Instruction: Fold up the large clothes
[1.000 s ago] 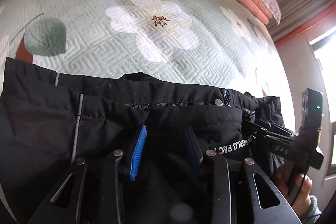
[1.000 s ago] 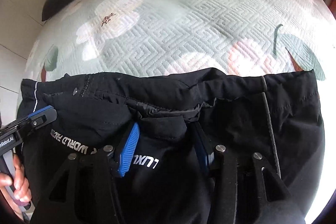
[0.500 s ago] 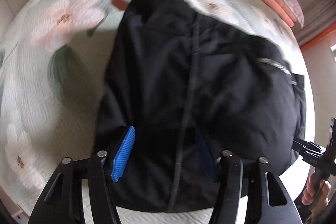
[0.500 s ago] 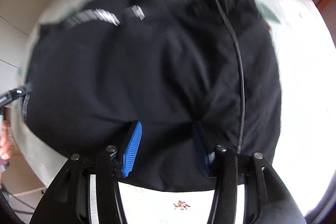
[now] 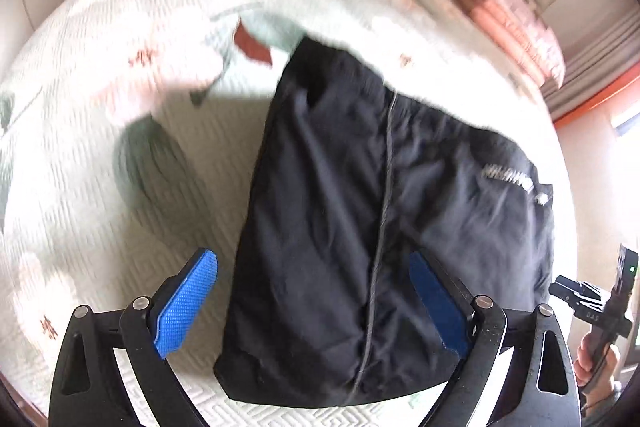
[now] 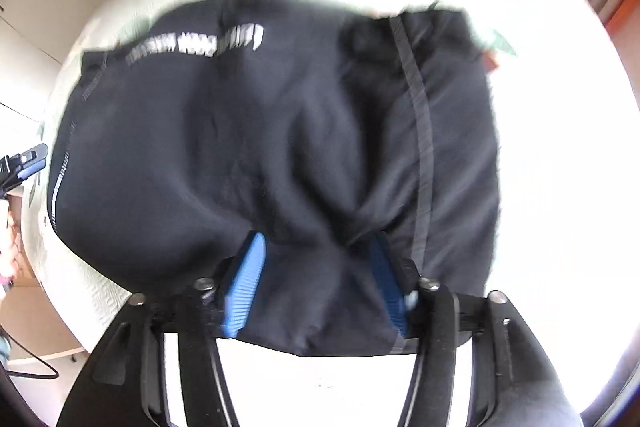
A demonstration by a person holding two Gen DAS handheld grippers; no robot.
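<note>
Lying folded on the floral quilt (image 5: pixel 120 227), the black garment (image 5: pixel 380 227) spreads ahead of both sets of jaws. The left gripper (image 5: pixel 316 303) stands with its jaws wide apart, the near edge of the cloth lying between the blue pads (image 5: pixel 186 303) without being pinched; the left pad sits clear of the fabric. The right gripper (image 6: pixel 316 287) has its jaws drawn in on a bunched fold of the garment's near edge, cloth puckering between the pads. White lettering (image 6: pixel 192 45) shows far beyond the right jaws. Stacked pink bedding (image 5: pixel 516 23) lies far off, ahead and right of the left jaws.
</note>
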